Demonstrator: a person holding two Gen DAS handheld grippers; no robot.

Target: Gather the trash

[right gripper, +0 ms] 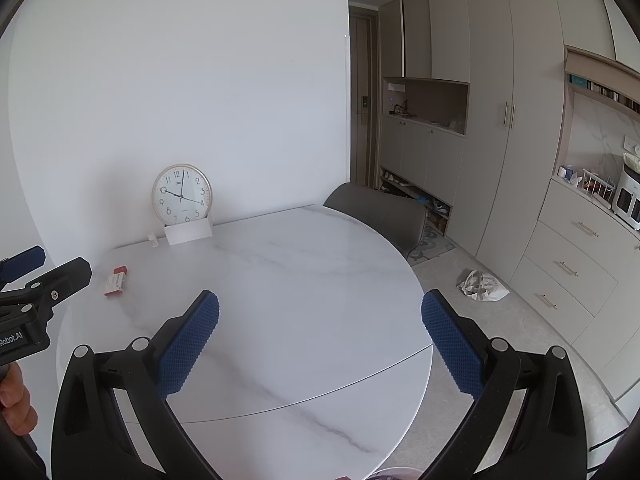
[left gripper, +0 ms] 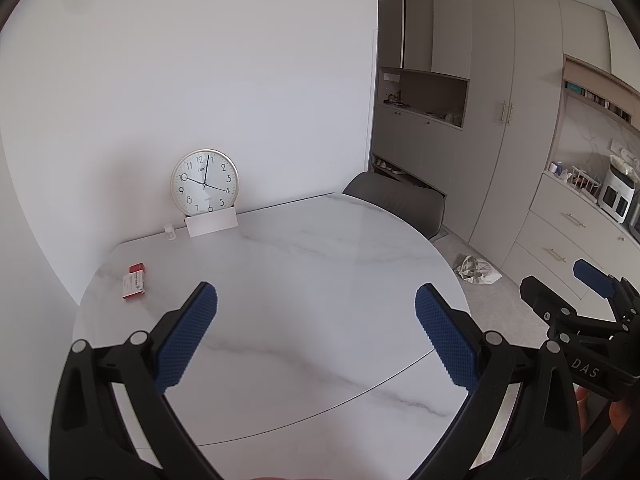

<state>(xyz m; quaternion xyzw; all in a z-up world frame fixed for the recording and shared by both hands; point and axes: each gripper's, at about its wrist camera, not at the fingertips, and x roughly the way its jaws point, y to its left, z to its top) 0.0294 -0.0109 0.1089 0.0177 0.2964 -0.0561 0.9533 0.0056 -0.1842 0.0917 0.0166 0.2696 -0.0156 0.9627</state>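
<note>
Judging by the frames, nothing's been collected yet. Red-white box [left gripper: 135, 285] is seen lower left on the marble table [left gripper: 320, 248]; left gripper [left gripper: 316, 336] and right gripper [right gripper: 320, 340] are held wide open, empty; crumpled bag [right gripper: 483, 286] lies on floor, right of centre.

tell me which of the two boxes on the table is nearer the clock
The small red box; it lies just behind the bigger white-topped box, toward the clock.
</note>
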